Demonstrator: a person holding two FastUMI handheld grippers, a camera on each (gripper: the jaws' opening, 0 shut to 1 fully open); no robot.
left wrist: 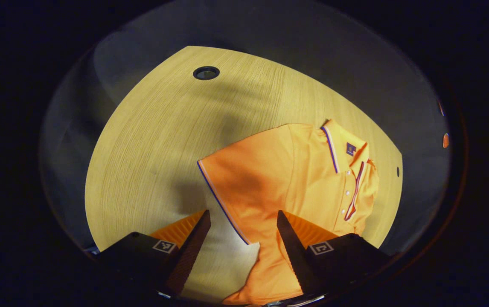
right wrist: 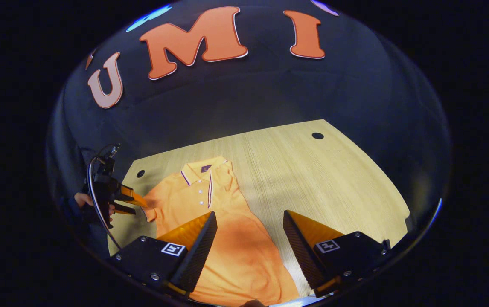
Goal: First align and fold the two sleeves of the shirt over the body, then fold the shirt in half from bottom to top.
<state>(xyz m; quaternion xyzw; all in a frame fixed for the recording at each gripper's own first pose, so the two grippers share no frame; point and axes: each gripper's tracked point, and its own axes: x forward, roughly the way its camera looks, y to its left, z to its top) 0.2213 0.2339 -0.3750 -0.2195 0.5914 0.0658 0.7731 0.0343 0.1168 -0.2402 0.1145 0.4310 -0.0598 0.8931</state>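
Both jaws wide open, holding nothing: left gripper (left wrist: 242, 238) over shirt (left wrist: 295, 179) sleeve (unfolded), right gripper (right wrist: 248, 238) above hem.

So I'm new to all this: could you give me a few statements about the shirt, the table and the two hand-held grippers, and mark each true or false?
1. The shirt lies on a wooden table. True.
2. The shirt is already folded in half from bottom to top. False: its body stretches full length from collar to hem in the right gripper view.
3. The left hand-held gripper is open over the shirt's sleeve edge. True.
4. The right hand-held gripper is shut on the shirt. False: its fingers stand apart, with nothing between them.
5. The collar has a dark stripe along its edge. True.
6. The table has no holes. False: a round hole sits near its far edge.
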